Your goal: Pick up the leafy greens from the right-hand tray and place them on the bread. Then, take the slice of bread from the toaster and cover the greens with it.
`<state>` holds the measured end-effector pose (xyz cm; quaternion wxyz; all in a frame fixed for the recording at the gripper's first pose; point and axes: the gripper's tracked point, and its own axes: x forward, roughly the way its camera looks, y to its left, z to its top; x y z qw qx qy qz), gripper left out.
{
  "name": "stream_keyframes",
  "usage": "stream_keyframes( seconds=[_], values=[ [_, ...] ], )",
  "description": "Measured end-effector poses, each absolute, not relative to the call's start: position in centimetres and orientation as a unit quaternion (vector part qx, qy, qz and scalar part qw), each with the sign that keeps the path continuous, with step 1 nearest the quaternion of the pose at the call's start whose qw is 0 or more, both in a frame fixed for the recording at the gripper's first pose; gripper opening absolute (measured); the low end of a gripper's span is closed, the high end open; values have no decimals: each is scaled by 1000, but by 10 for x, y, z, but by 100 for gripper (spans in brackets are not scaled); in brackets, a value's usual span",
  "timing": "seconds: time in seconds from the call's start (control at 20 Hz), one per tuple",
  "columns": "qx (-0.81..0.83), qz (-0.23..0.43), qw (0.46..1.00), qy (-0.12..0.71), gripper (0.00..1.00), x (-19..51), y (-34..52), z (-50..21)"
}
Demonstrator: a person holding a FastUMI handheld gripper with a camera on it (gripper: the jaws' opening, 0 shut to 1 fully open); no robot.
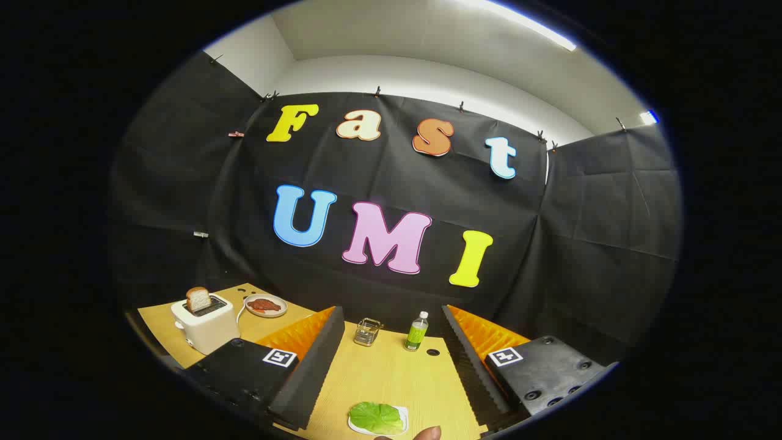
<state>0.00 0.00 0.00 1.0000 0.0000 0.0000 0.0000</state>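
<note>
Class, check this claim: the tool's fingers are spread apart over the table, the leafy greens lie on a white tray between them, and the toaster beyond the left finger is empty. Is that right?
Not quite. In the gripper view the toaster is not empty: a slice of bread stands in its slot. The rest holds: the tool is open, and the leafy greens lie on the white tray between its fingers.

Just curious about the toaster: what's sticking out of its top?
A bread slice stands in the toaster slot, upper part showing, lower part hidden inside. The open tool is nowhere near it.
</note>
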Motion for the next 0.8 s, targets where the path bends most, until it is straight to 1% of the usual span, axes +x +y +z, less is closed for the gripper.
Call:
stream_keyframes(
  seconds=[0.25, 0.55, 0.8],
  values=[
    [-4, -5, 1000, 5, 97, -1, -3, -3],
    [-28, -28, 998, 46, 97, 1, -13, -24],
    [-27, -25, 998, 52, 98, 4, -12, -26]
  ],
)
